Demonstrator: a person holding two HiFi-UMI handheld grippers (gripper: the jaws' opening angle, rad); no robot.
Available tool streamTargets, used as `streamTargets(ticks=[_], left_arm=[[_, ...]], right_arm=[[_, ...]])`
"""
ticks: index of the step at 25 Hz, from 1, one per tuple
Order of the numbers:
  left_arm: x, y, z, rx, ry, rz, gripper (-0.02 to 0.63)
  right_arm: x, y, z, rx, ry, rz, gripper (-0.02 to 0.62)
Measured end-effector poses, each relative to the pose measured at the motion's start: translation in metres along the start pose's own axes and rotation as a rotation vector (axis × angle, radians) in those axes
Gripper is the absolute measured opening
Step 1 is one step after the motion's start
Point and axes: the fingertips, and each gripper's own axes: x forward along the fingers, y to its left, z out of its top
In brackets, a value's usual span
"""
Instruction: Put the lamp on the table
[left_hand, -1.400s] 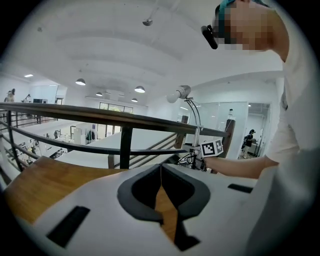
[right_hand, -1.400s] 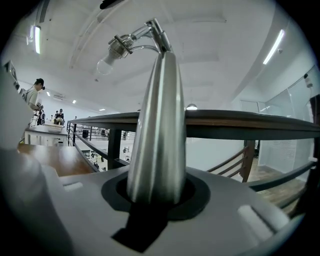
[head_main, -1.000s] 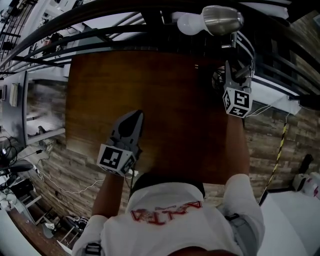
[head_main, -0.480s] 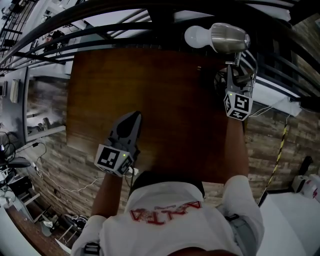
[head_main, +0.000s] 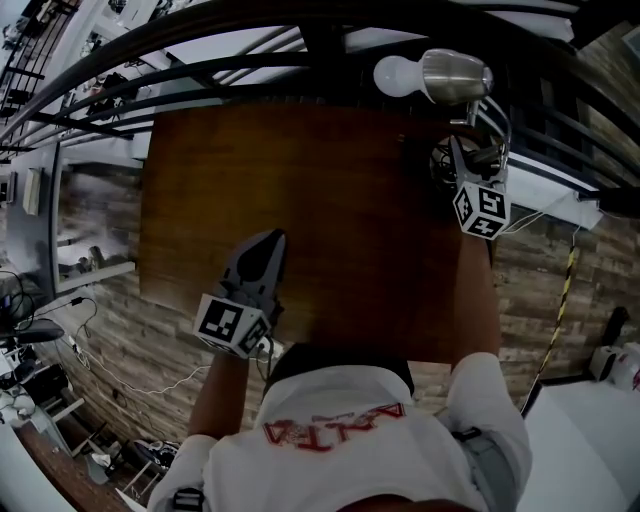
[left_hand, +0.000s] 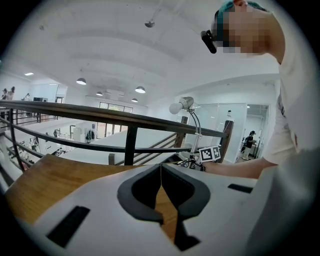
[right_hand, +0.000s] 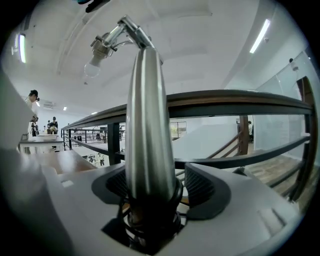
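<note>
The lamp stands at the far right corner of the brown table (head_main: 330, 200), its silver shade (head_main: 455, 75) and white bulb (head_main: 395, 75) leaning out over the far edge. My right gripper (head_main: 460, 158) is at the lamp's base. In the right gripper view the polished stem (right_hand: 145, 130) rises between the jaws of that gripper (right_hand: 156, 186); they are opening, and the right pad (right_hand: 200, 186) stands clear of the stem. My left gripper (head_main: 268, 243) hovers over the table's near left part, jaws together and empty (left_hand: 161, 177). From there the lamp (left_hand: 182, 105) shows far off.
A black railing (head_main: 250, 50) runs just beyond the table's far edge, close behind the lamp. Coiled cable (head_main: 440, 160) lies round the lamp's base. The person's body is at the table's near edge. Wood-patterned floor (head_main: 540, 270) surrounds the table.
The lamp's head and my right gripper have shifted slightly to the right since a second ago. My left gripper has hardly moved.
</note>
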Motion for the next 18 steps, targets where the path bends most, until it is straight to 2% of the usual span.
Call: streamTargets(ticks=[3,9,14,17,18], left_arm=[[-0.011,0.003,0.004,0.008,-0.003,-0.002,0.012],[-0.036,0.0,0.016,0.027,-0.038,-0.014,0.013],[-0.053,-0.006,0.031,0.044,-0.091,-0.04,0.012],[-0.065,-0.011,0.036,0.05,-0.132,-0.065,0.013],[-0.069,-0.013,0.04,0.044,-0.144,-0.07,0.012]], right_arm=[[-0.014,0.004,-0.005,0.031,0.024,0.003,0.319],[-0.071,0.013,0.006,0.027,0.033,-0.002,0.322],[-0.119,0.038,0.012,0.081,0.032,0.019,0.322],[-0.147,0.064,0.025,0.109,0.009,0.052,0.31],[-0.156,0.071,0.033,0.113,-0.01,0.051,0.268]])
